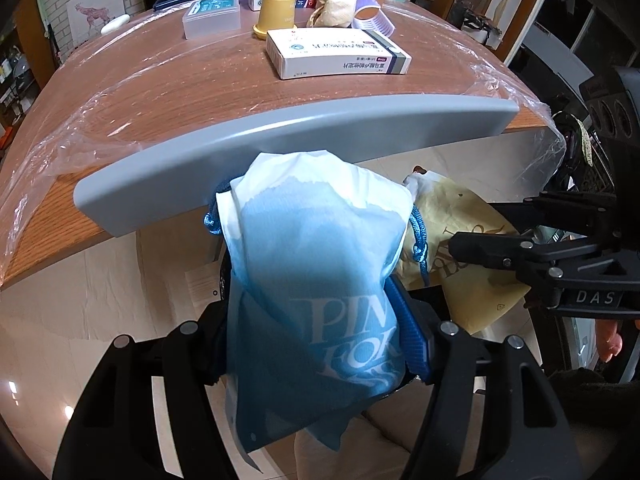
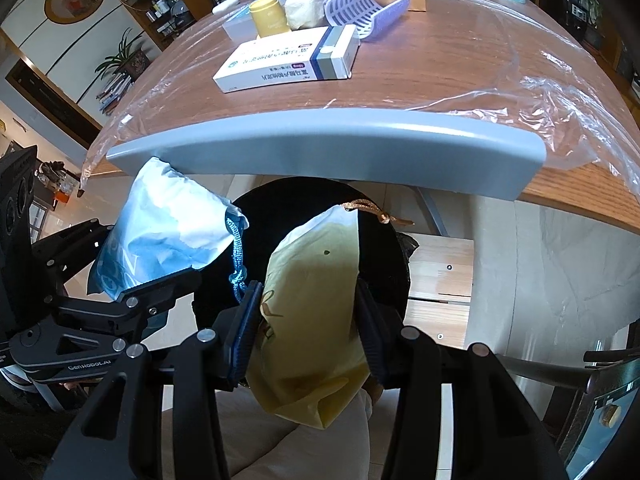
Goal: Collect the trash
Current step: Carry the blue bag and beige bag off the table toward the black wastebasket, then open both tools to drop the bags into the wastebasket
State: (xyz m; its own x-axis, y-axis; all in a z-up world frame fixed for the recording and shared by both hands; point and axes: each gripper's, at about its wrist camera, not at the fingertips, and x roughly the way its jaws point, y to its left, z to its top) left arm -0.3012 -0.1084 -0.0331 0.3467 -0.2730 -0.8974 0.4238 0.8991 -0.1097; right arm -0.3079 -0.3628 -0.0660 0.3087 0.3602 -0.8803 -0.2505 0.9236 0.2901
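Between the jaws of the left gripper sits a blue drawstring bag, clamped on both sides, and the right gripper is clamped in the same way on a yellow drawstring bag. Both bags hang just off the table edge, above a round black bin that stands on the floor below; the yellow one is directly over its mouth. I judge that these two pieces are nearly collected and only the release is left. More things wait on the wooden table: a white medicine box, a yellow cup, a crumpled paper wad and a clear plastic box. A thin plastic sheet covers the table, and a grey bar lies along its near edge. Around it I see a pale tiled floor, a brick wall and shelves.
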